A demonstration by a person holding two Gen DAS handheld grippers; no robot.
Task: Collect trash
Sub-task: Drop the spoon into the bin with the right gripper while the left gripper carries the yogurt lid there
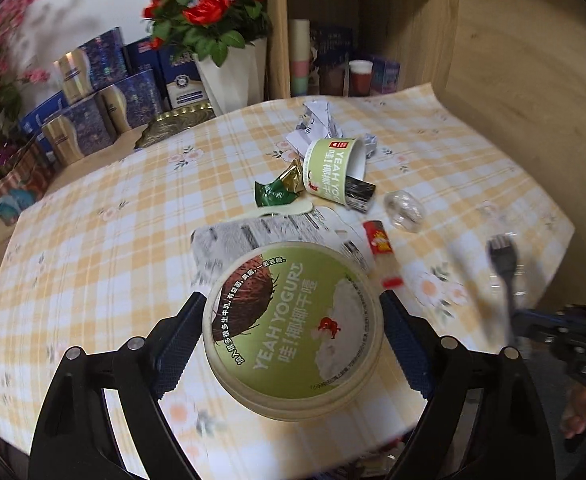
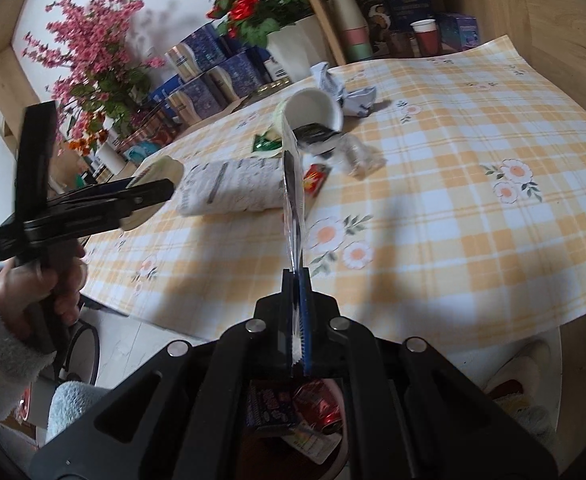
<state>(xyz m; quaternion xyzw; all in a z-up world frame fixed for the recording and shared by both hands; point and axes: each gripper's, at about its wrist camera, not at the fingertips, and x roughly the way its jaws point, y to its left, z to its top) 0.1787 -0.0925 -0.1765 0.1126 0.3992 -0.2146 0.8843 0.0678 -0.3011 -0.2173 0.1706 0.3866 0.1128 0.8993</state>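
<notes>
Left gripper (image 1: 293,336): your fingers (image 1: 177,344) are clamped on the round yogurt lid (image 1: 293,332), one pad on each side of its rim, held above the near part of the table (image 1: 93,240).

Right gripper (image 2: 296,280): your fingers are pressed together on a clear wrapper holding a black plastic fork (image 2: 293,200), which sticks up and away from the tips over the table's near edge.

Trash on the checked tablecloth, nearest first: a printed paper packet (image 1: 253,236) just beyond the lid; a red-ended sachet (image 1: 381,252) to its right; a green foil wrapper (image 1: 281,190); a clear plastic piece (image 1: 405,206); a yogurt cup (image 1: 333,168) tipped on its side with a black packet at its mouth; crumpled paper (image 1: 317,120) farthest away.

Below the right gripper: a bin (image 2: 333,456) with a red can and packets inside.
</notes>
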